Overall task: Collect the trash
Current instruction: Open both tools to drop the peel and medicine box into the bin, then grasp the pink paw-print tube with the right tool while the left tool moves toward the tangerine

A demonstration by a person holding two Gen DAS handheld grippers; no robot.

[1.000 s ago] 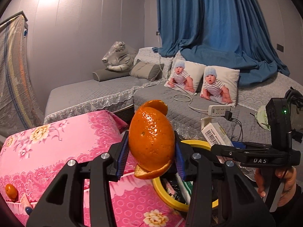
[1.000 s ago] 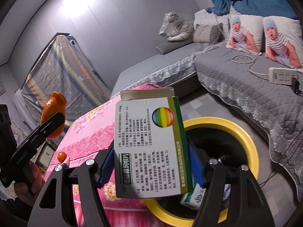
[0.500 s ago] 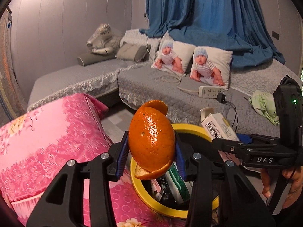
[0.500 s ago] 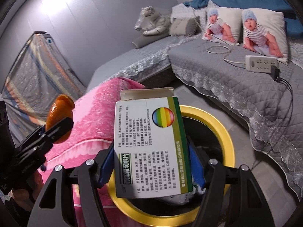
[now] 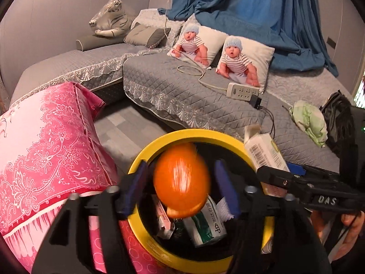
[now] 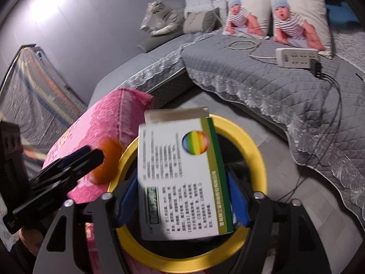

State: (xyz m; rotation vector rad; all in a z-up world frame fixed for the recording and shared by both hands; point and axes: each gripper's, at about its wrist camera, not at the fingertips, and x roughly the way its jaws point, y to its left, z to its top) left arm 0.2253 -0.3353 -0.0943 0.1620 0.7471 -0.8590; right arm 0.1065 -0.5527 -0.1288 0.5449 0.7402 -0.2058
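Left gripper (image 5: 180,188) over the yellow-rimmed bin (image 5: 159,146), jaws just been opening — orange peel (image 5: 181,180) between the blue pads, blurred, gaps on both sides, so released and not pinched. Right gripper (image 6: 182,202) also over the bin (image 6: 255,157), jaws just been opening too; the white-and-green box (image 6: 180,180) sits between the pads, blurred and tilted, pads look clear of its sides. From the left view the box (image 5: 265,153) shows at the bin's right rim, with the right gripper's black arm just beside it.

Inside the bin: a green-and-white packet (image 5: 206,226) and other wrappers, partly hidden by the peel.

Around — pink flowered cloth (image 5: 50,146) touching the bin on the left, grey quilted sofa (image 5: 178,91) behind, two baby-print pillows (image 5: 244,61), a white power strip (image 5: 243,90) with cable, a plush tiger (image 5: 111,18), blue curtain (image 5: 246,11). A crumpled green cloth (image 5: 310,121) lies on the sofa, right.
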